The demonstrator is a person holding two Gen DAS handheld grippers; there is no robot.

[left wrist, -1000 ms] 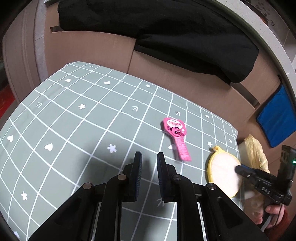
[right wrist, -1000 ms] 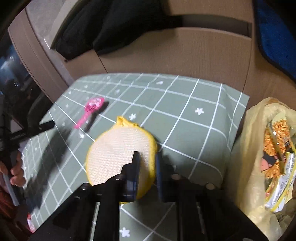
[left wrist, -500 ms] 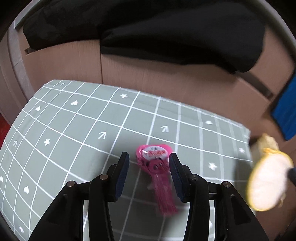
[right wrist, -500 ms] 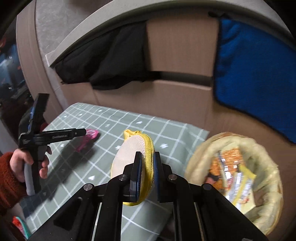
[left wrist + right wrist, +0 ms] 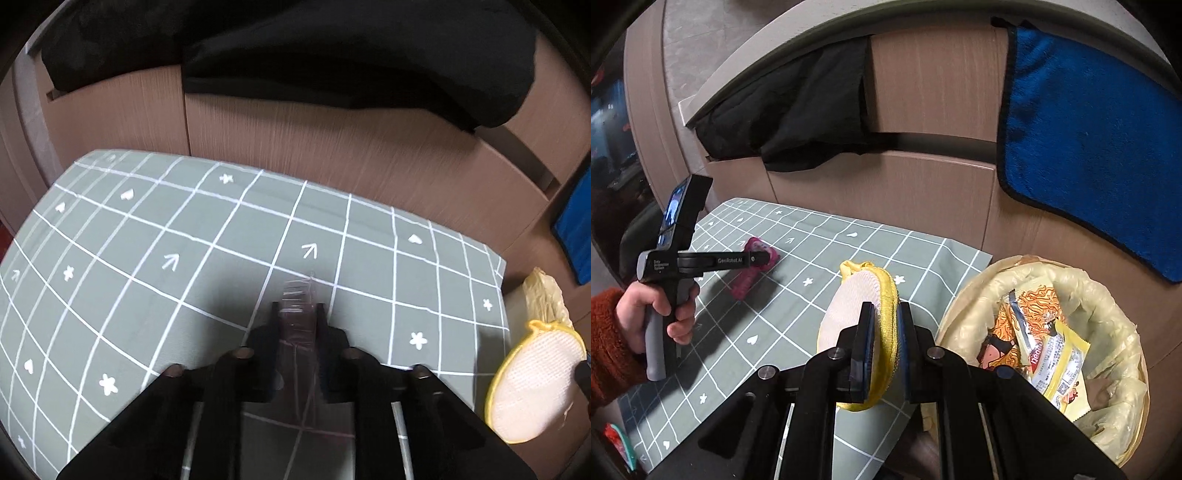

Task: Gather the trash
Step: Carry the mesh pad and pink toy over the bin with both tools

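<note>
Two pickups are running at once here. The right tool point(image 5: 884, 314) is clamped tight on the yellow-rimmed round scrubber pad point(image 5: 862, 295), holding it on edge in the air just beside the lined trash bin point(image 5: 1108, 295), which already has snack wrappers point(image 5: 1041, 354) inside. Over on the checked mat point(image 5: 147, 258) on the tabletop, the left tool point(image 5: 298, 314) is down at the pink wrapper point(image 5: 753, 271); its jaws are closing with the wrapper's head between them, though in the left wrist view the wrapper shows only as a blurred, pale shape, so I can't say the pads have bitten yet. So the step in hand: the pad is on its way to the bin, and the wrapper is being gripped. Next, I'd judge, the right tool needs to swing over the bin's mouth and let go, while the left finishes its squeeze and lifts clear of the mat.
</note>
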